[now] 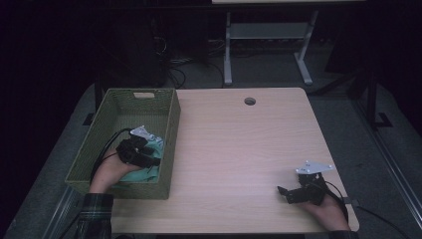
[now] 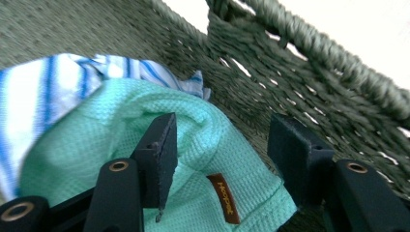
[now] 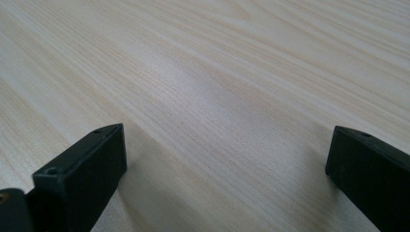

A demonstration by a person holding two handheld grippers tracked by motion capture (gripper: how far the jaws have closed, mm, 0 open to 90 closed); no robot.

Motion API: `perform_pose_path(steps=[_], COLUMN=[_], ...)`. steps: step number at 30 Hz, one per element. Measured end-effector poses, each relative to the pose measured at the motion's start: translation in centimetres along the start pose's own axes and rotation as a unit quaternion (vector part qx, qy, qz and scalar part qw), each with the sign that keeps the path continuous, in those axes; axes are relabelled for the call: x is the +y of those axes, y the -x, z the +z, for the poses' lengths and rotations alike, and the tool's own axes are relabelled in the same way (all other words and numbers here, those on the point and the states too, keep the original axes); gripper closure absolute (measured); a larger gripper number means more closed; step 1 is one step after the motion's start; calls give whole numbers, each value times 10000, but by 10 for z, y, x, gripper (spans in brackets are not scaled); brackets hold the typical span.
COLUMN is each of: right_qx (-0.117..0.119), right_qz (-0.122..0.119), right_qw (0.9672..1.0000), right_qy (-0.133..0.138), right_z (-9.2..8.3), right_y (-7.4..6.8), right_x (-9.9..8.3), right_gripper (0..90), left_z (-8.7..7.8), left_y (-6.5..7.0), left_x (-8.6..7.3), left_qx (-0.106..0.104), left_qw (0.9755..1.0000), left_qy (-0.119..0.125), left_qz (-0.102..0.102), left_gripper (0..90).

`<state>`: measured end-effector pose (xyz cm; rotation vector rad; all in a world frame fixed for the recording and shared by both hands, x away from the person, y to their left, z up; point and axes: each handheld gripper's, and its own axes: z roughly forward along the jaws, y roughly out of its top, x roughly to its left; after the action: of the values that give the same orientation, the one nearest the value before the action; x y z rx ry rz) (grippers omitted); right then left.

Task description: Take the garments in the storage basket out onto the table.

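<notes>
A green woven basket (image 1: 171, 124) stands on the left part of the wooden table (image 1: 239, 144). Inside it lies a teal waffle-weave cloth (image 2: 203, 145) with a small brown label, and a blue-and-white striped cloth (image 2: 48, 96) sits under and behind it. My left gripper (image 1: 152, 160) reaches into the basket, low over the teal cloth (image 1: 149, 173) beside the right wall. Its jaws stand apart (image 2: 227, 150) with a fold of the teal cloth between them; the right-hand jaw stands clear beside the basket wall (image 2: 300, 72). My right gripper (image 1: 283, 194) rests open near the table's front right, over bare wood (image 3: 217, 72).
A round cable hole (image 1: 250, 101) sits near the table's far edge. Beyond the table stand the white legs of another desk (image 1: 268, 45), with cables on the dark floor (image 1: 174, 64). Bare tabletop stretches between the basket and the right gripper.
</notes>
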<state>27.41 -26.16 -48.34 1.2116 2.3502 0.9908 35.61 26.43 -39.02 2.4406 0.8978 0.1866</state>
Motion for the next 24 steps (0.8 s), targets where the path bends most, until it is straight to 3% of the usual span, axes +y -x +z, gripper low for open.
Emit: perform_pose_path(steps=[14,17,21,24], right_qx=[1,4,4,3], right_qz=[-3,-13,-11,-12], right_qw=[10000,10000,10000,10000], right_qy=[1,2,-1,-1], right_z=[0,0,0,0], right_y=[0,0,0,0], right_x=[0,0,0,0], right_gripper=[6,6,6,6], left_z=[16,22,24,27], left_y=[-4,-6,-5,-6], left_x=[-5,-7,-7,-7], left_qx=[-102,-109,-110,-43], left_qw=[9995,9991,9989,9978], left_qy=[-305,-399,-453,-653], left_qz=[78,-37,-33,-58], left_gripper=[369,364,366,388])
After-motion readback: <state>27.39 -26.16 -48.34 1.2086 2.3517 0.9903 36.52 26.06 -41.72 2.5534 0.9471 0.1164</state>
